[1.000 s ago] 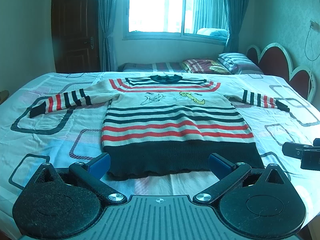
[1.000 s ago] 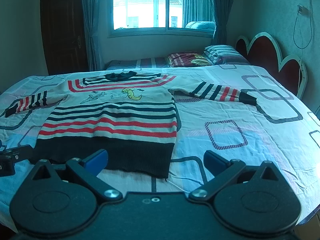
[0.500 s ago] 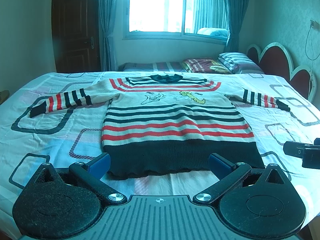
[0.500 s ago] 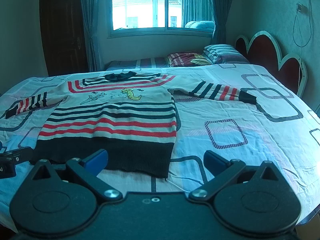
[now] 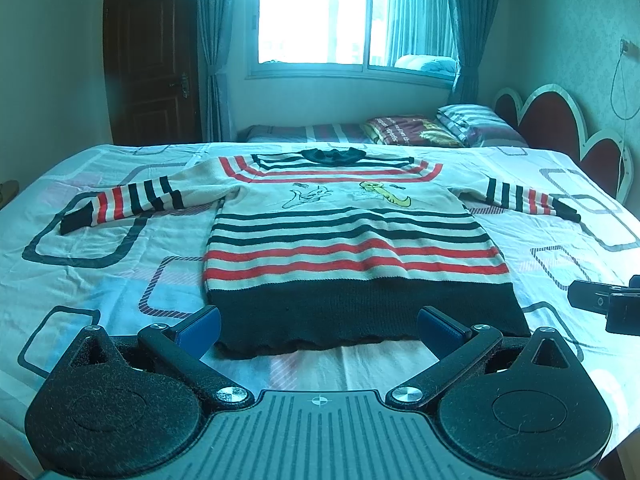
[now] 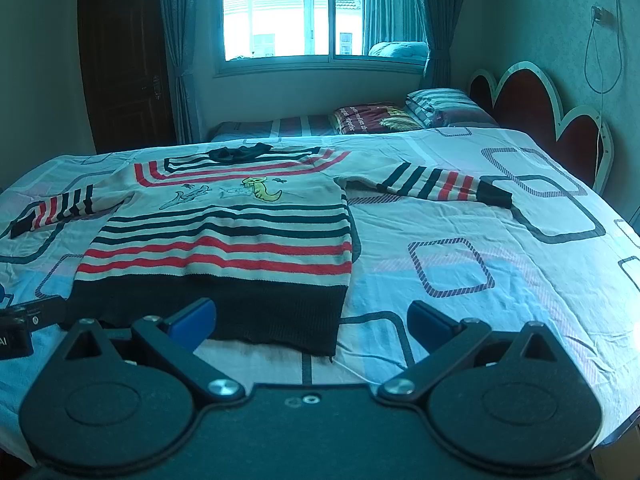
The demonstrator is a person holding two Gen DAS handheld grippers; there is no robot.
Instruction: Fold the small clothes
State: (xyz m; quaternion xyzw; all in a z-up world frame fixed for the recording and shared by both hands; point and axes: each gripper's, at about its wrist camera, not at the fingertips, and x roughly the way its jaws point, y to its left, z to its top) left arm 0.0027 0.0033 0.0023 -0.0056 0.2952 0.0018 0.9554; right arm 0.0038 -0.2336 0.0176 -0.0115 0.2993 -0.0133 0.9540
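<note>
While both tongs hover wide apart and empty, the knit sweater (image 5: 352, 240) lies flat on the bed (image 6: 500, 240) just ahead of the left tongs (image 5: 319, 322), sleeves spread. Cream wool carries red and dark stripes, a ribbed dark hem nearest the right tongs (image 6: 311, 318).

A home bedroom. A wide bed (image 5: 120, 272) with a patterned sheet fills the room, with pillows (image 5: 472, 124) and a scalloped red headboard (image 5: 560, 128) at its right side. Behind it stand a curtained window (image 5: 352, 24) and a dark wooden door (image 5: 152, 72).
</note>
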